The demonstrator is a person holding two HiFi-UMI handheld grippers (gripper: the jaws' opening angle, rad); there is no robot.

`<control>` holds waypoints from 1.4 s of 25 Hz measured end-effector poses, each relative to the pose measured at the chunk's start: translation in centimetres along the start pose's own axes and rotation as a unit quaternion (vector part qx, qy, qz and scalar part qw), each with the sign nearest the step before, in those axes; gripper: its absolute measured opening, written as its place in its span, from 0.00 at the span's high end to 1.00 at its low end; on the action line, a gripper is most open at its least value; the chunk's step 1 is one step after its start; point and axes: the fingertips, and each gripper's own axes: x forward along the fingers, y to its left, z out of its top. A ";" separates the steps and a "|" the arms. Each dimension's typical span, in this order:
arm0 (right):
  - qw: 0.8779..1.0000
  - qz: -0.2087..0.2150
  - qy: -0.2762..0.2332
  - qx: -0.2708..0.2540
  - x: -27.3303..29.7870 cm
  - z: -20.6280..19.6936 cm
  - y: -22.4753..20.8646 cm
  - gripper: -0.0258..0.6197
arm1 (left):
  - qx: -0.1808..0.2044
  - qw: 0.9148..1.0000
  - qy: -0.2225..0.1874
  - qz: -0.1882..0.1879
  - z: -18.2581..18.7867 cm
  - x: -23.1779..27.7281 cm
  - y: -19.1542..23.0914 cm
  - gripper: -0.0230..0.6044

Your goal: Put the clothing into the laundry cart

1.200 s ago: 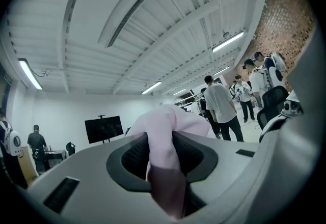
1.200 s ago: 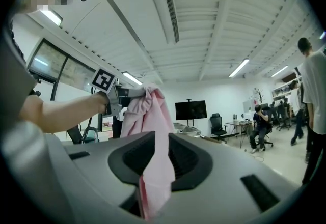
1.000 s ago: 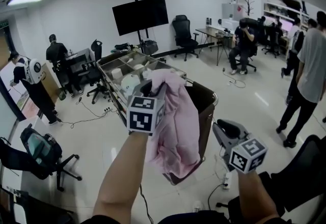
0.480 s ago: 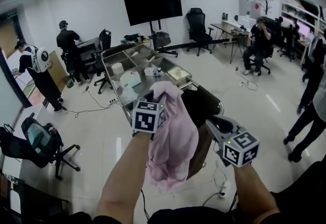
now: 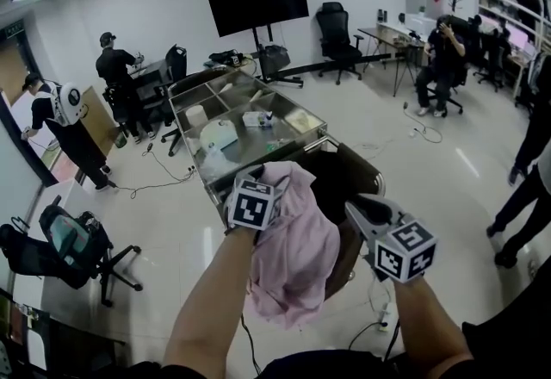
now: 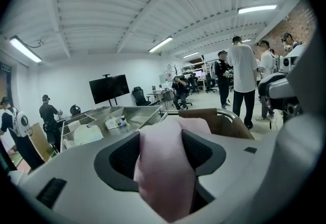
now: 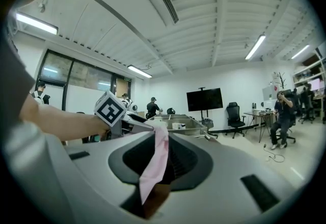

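Pink cloth (image 5: 297,252) hangs over the cart (image 5: 368,172)
Left hand-held gripper (image 6: 165,159) tilts downward, jaws just opening around the cloth; right hand-held gripper (image 5: 355,208) is level and spread, with a cloth strip between.

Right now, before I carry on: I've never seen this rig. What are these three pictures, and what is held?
No robot arm: a person holds a two-jaw gripper in each hand. The head view looks down from the person's head; the other two look along each gripper's jaws. The left gripper has a pink garment between its jaws, which have just been opening, above the brown laundry cart. A strip of it lies between the jaws of the right gripper; whether they pinch it is unclear. A steel compartment tray stands beside the cart.
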 end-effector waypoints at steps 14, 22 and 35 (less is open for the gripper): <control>1.000 -0.011 0.006 0.006 0.6 -0.5 2.4 0.80 | 0.010 0.999 -0.047 -0.002 1.2 -4.7 1.2 0.50; 1.000 -0.030 0.002 0.002 -0.5 -0.6 5.6 0.80 | 0.004 0.995 -0.095 -0.033 1.0 -9.9 0.1 0.57; 0.994 -0.093 0.012 0.051 -7.2 -5.2 14.3 0.80 | -0.067 0.980 -0.139 -0.122 -7.2 -21.5 -4.7 0.96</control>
